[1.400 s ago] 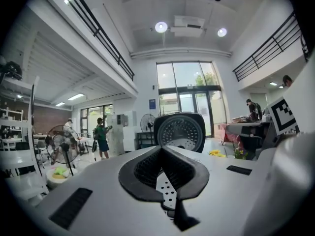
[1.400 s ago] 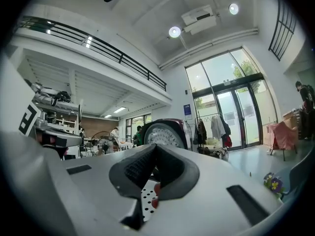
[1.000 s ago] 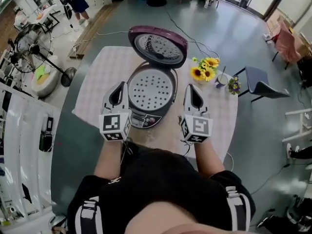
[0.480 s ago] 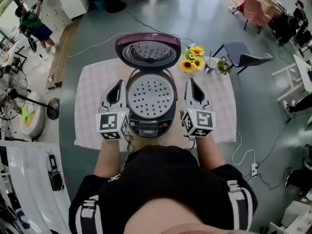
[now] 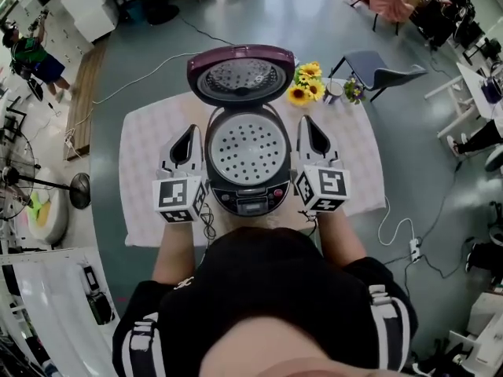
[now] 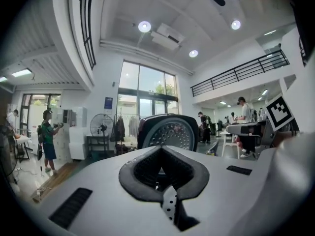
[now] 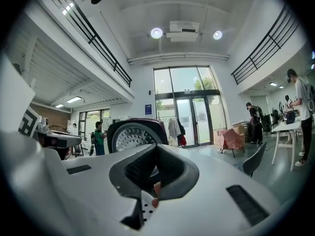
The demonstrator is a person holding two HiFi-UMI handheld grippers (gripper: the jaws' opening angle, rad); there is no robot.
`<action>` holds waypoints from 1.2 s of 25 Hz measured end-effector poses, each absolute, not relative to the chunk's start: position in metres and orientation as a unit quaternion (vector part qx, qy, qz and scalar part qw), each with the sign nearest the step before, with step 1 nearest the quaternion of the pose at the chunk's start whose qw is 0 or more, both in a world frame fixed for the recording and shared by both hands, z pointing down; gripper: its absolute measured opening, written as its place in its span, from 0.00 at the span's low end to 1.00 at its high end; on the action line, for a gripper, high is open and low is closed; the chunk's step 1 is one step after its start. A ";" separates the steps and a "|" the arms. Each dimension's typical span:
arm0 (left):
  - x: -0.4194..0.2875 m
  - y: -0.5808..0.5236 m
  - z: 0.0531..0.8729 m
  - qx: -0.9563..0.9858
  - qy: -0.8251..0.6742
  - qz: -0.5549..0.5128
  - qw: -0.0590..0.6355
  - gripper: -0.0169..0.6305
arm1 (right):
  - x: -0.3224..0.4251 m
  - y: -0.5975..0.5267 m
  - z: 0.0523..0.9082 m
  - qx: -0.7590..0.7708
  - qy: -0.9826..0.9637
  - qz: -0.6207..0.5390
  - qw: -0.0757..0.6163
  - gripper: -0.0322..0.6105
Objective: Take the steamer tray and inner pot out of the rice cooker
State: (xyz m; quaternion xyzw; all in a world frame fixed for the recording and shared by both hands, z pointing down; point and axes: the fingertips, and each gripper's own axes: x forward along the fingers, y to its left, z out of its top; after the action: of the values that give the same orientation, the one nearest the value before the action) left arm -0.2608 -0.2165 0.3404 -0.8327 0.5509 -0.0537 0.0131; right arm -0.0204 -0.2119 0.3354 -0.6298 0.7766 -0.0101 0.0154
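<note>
No word, number or brand can be read. The left marker cube (image 5: 180, 197) and the right marker cube (image 5: 324, 188) bear only black-and-white square patterns, no letters. The control panel (image 5: 253, 204) on the rice cooker (image 5: 279, 191), facing the table's near edge, carries print too small to read. A blue wall sign (image 6: 108, 103) beside the tall windows is likewise illegible.

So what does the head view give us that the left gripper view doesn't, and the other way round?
Head view only: the round perforated metal steamer tray seated in the rice cooker, the checked tablecloth, the yellow sunflowers. Left gripper view only: the round ceiling lights, the tall glass windows, the black balcony railing. Both: the cooker's raised purple lid with its perforated inner plate, and the shut left gripper.
</note>
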 end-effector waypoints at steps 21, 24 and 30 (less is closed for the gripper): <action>-0.272 -0.235 0.418 -0.844 0.478 -0.066 -0.233 0.65 | -0.054 -0.247 0.418 -0.552 0.811 -0.121 -0.149 0.52; -0.268 -0.238 0.431 -0.838 0.474 -0.088 -0.254 0.65 | -0.053 -0.252 0.435 -0.541 0.807 -0.160 -0.177 0.52; -0.263 -0.245 0.465 -0.820 0.469 -0.155 -0.289 0.65 | -0.054 -0.260 0.469 -0.524 0.794 -0.200 -0.235 0.52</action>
State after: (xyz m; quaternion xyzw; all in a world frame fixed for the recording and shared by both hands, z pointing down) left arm -0.2631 -0.2447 0.4646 -0.8203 0.4687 -0.1554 -0.2885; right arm -0.0542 -0.2602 0.4686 -0.5240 0.7938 -0.1998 -0.2353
